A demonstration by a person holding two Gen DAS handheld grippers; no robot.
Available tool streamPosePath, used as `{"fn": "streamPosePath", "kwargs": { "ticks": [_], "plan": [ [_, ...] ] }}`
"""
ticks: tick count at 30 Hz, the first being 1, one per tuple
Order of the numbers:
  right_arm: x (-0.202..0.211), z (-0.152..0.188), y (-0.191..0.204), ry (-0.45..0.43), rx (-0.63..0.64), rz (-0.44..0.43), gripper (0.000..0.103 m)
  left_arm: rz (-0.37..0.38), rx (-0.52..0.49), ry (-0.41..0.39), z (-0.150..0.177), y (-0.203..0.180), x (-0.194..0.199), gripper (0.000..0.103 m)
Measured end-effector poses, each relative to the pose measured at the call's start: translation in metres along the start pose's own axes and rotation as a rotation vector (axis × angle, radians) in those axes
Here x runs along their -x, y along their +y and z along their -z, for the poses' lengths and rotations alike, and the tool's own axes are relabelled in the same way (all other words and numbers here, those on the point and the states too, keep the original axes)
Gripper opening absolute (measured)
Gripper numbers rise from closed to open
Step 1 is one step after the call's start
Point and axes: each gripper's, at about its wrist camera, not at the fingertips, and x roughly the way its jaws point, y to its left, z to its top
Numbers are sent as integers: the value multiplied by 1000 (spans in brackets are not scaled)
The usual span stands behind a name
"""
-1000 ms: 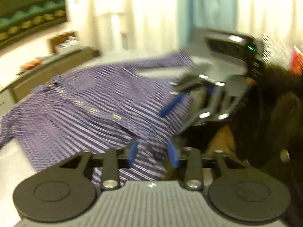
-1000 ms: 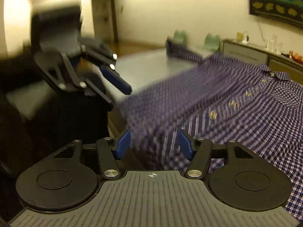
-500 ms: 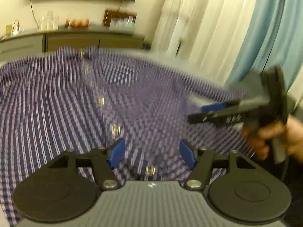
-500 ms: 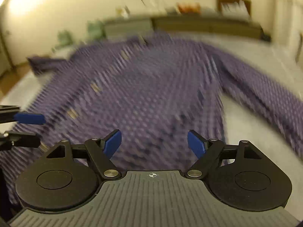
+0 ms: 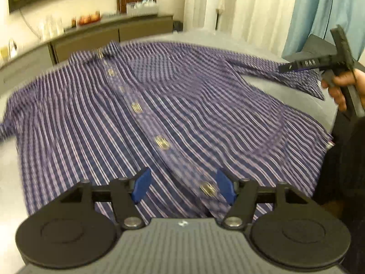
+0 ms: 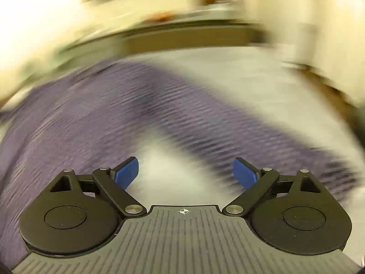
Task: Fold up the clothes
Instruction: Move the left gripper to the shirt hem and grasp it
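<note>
A purple striped button-up shirt (image 5: 159,105) lies spread flat, front up, on a grey bed (image 5: 273,52). Its collar points to the far side and its hem is near me. My left gripper (image 5: 183,186) is open and empty, just above the hem by the lowest button. In the left wrist view my right gripper (image 5: 294,67) hovers over the shirt's right sleeve (image 5: 269,68). The right wrist view is blurred; there my right gripper (image 6: 186,172) is open and empty above the sleeve (image 6: 216,127).
A low dark sideboard (image 5: 109,34) with glasses and fruit stands against the far wall. White and blue curtains (image 5: 285,6) hang at the right. The person's dark-clothed body (image 5: 346,171) is at the right edge.
Both grippers have swung from facing each other to looking down over the shirt. The right gripper has moved out to the right sleeve and its jaws have opened wider.
</note>
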Motion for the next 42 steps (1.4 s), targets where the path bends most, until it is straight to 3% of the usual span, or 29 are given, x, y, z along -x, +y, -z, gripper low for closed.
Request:
{"fn": "streamPosePath", "kwargs": {
  "ticks": [2,7,10,14,20,21,22,23,24,26,27,29,32,33,34,35,36,37,38,40,41,42],
  "plan": [
    [-12,-18,-42,-36,-132,144,91,-21,-5,6,-12,15,-15,66],
    [-69,-31,-45,20,-35,110,83,-85,13,22,-25,57,-49,66],
    [-98,-45,-38,56,29,68,85,-89,57,29,-21,84,-58,69],
    [-117,-64,-70,56,-32,144,86,-80,96,16,-18,105,-53,68],
    [-128,-82,-84,-1,35,492,86,-75,86,30,-20,109,-51,71],
    [-123,-87,-76,-15,45,483,83,-69,95,30,-21,110,-49,69],
    [-119,-91,-67,-28,55,474,66,-61,108,17,-23,112,-46,66],
    [-114,-95,-58,-41,66,465,61,-62,121,-13,-28,116,-41,66],
    [-109,-99,-49,-55,76,455,63,-74,136,-52,-32,122,-33,66],
    [-89,-106,-11,-119,111,279,74,-98,170,-112,-40,135,-21,69],
    [-89,-106,6,-118,128,189,78,-109,192,-110,-41,144,-22,69],
    [-96,-102,32,-51,150,44,76,-139,224,-86,-39,165,-30,69],
    [-114,-92,38,36,145,7,74,-234,221,-30,-26,195,-40,64],
    [-118,-87,34,60,142,28,79,-264,216,-9,-21,203,-44,63],
    [-117,-84,23,47,118,47,86,-272,218,1,-17,212,-45,69],
    [-116,-84,12,45,94,95,88,-261,227,-1,-14,220,-44,70],
    [-114,-84,2,43,71,145,88,-259,240,-2,-13,227,-41,67],
    [-111,-84,-5,39,78,258,87,-266,256,-4,-14,232,-36,54],
    [-109,-82,-7,40,112,353,86,-273,271,-6,-15,238,-30,53],
    [-92,-84,11,12,163,384,68,-270,305,-66,-18,251,-11,60],
    [-83,-85,20,-2,189,398,68,-282,317,-98,-19,259,-1,64],
    [-67,-84,47,-49,210,316,71,-300,330,-115,-19,269,5,70]
  ]
}}
